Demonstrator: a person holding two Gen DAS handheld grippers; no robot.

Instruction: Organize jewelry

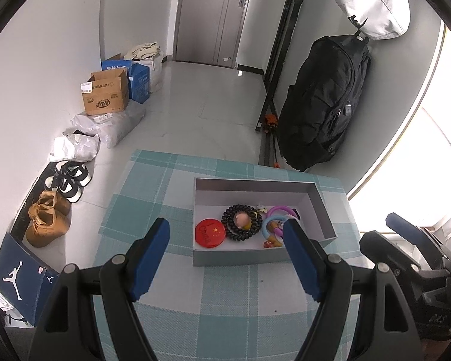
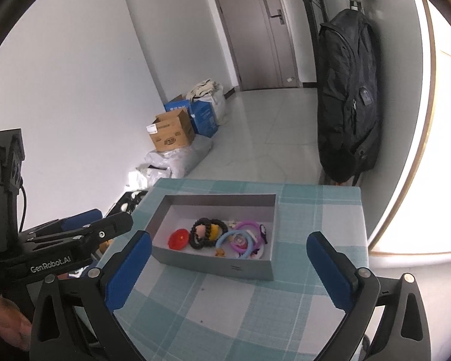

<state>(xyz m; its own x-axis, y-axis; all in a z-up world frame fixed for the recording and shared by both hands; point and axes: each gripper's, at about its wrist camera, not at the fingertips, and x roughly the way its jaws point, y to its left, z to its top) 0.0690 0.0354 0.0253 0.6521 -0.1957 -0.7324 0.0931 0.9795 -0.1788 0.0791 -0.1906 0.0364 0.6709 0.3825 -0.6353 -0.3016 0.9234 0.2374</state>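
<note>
Grey box (image 1: 321, 207) on the checked desk (image 1: 225, 294), red disc (image 1: 210, 231), black coil bracelet (image 1: 241, 222) and coloured rings (image 1: 281, 210) inside, left gripper (image 1: 225, 258) and right gripper (image 2: 228, 270) fingers spread, nothing held

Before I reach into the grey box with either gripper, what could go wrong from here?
1. The black coil band, blue ring and purple ring overlap, so one pinch may drag out several.
2. The grey box looks light and loose on the checked cloth; a finger catching its near wall could shove it.
3. Both open grippers, left gripper and right gripper, sit close together and could collide.
</note>
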